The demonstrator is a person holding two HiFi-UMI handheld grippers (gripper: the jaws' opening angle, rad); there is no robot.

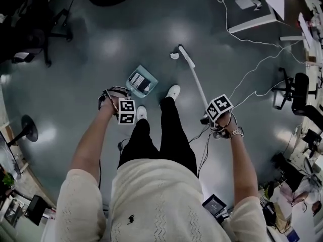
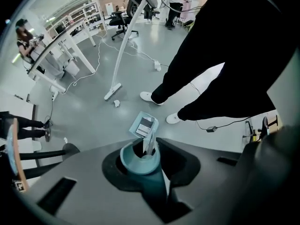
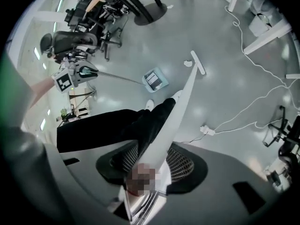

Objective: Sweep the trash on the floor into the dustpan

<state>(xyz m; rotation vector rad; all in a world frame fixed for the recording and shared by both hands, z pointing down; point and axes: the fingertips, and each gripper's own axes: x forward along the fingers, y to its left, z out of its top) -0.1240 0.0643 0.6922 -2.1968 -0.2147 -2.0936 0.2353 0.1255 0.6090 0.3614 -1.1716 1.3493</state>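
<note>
Left gripper view: left gripper (image 2: 149,172) jaws are pinching narrow around the teal dustpan handle (image 2: 139,159), gripping near its top end. My read is that the high grip is letting the person stand upright while the dustpan (image 2: 144,124) is sitting down on the floor (image 1: 101,49), just ahead of the white shoes (image 1: 173,91). I can't tell which way its mouth is facing, or whether the dark-and-white patch inside is a label or debris.

Right gripper view: right gripper (image 3: 152,172) jaws are clamping the white broom handle (image 3: 176,111) between the ribbed pads, also high up. The handle is running diagonally down and away to the broom head (image 3: 198,63), which is resting on the floor well ahead of the person.

The trash (image 3: 188,63) is looking like one small white crumpled scrap. It's lying right beside the broom head, on the side facing the dustpan. So the head is sitting behind the scrap, probably so that a pull toward the pan drives it in. Bare floor is separating the scrap and the dustpan; they're apart, not close.

Judgement: the sweep is only getting set up and the scrap isn't in the pan yet. The next stroke is needing a low, steady drag. A light scrap could skip past the pan lip. The cables (image 1: 252,69) on the right are lying outside that path.
</note>
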